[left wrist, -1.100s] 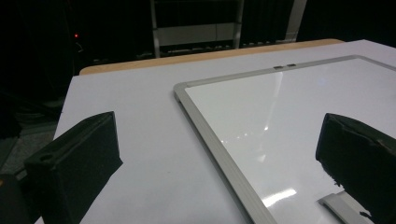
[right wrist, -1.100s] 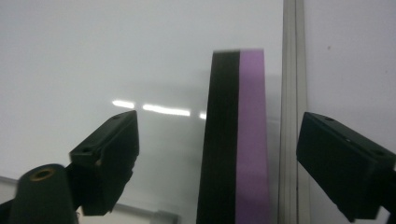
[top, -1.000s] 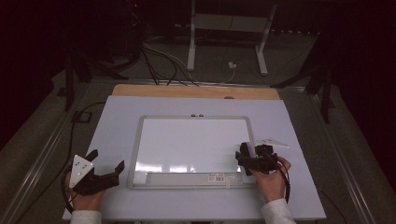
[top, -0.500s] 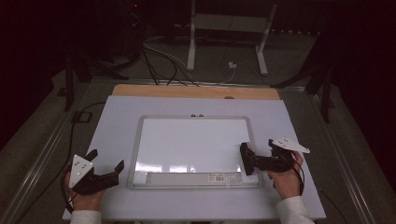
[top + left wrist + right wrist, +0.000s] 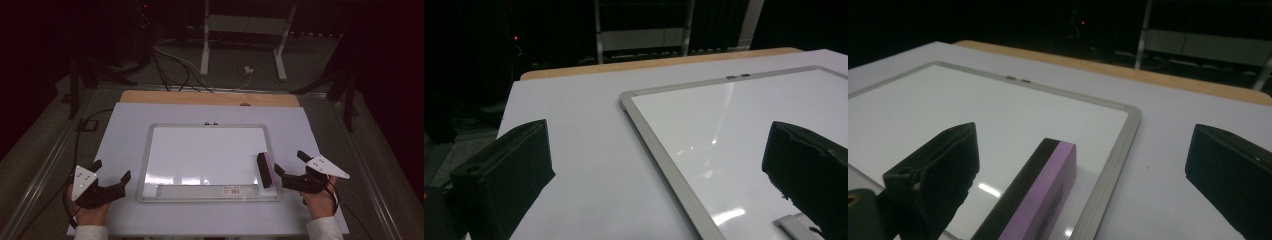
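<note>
Resting eraser (image 5: 264,170) on whiteboard (image 5: 205,155), right tool (image 5: 287,170) withdrawn

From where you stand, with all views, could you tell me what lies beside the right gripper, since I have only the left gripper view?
Observer: An eraser, purple with a black face, lies on the whiteboard by its right frame edge.
Operator: Thank you. Is the right gripper gripping it?
Observer: No. The right gripper is open, its jaws standing apart with the eraser lying free between and ahead of them.
Operator: And my own gripper?
Observer: The left gripper is open over the white table, left of the board.
</note>
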### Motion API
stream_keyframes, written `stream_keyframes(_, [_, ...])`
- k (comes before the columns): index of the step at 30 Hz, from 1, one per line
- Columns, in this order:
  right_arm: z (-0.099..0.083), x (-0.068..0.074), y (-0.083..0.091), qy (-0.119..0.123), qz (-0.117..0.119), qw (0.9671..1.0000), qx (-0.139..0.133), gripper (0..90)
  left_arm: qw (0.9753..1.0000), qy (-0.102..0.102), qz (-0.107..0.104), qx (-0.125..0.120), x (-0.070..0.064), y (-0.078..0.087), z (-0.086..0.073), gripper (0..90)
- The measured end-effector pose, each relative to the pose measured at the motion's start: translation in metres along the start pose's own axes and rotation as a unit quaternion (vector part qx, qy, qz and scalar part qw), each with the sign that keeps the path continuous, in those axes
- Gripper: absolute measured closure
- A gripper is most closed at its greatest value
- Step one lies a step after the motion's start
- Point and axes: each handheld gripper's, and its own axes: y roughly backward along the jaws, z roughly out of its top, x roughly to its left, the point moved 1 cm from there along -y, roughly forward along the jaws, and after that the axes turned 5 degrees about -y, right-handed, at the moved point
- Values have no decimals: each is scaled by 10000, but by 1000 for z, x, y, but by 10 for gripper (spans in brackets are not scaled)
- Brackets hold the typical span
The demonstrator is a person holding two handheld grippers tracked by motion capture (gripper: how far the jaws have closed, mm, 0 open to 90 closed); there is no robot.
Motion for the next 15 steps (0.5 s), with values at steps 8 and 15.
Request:
stream_keyframes(8, [-8, -7, 6, -6, -78, 9999, -141, 12, 9999, 69, 16, -98, 1, 1, 2, 7])
stream_keyframes(15, [-11, -8, 5, 57, -137, 9998, -135, 12, 9999, 119, 85, -81, 3, 1, 1, 7])
